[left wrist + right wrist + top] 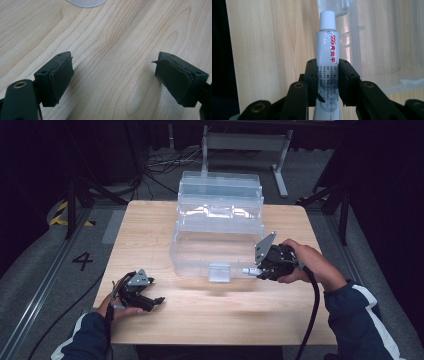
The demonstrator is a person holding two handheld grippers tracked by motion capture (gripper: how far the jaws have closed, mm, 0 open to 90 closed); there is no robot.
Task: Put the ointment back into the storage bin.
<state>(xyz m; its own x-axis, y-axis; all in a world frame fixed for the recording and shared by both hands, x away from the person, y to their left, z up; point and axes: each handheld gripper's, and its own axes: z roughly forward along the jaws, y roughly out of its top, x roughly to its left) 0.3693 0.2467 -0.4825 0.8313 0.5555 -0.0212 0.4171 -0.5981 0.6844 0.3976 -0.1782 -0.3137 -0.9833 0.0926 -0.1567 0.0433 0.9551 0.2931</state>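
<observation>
one white tube (327, 53) sits clamped between the right claw's (327, 82) pads.

Setting: a laboratory-style recording bay. A bare wooden table (150, 227) stands on grey carpeted floor (45, 265) marked with a black numeral 4 (82, 260) and hazard-striped tape (60, 215). Loose cables (165, 162) and metal stand frames (245, 142) sit against dark surroundings.

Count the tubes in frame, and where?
1. A white tube with red print and a ribbed cap, clamped between the right gripper jaws, cap pointing at the clear plastic box front. Box tiers look empty, but glare could hide something.
</observation>
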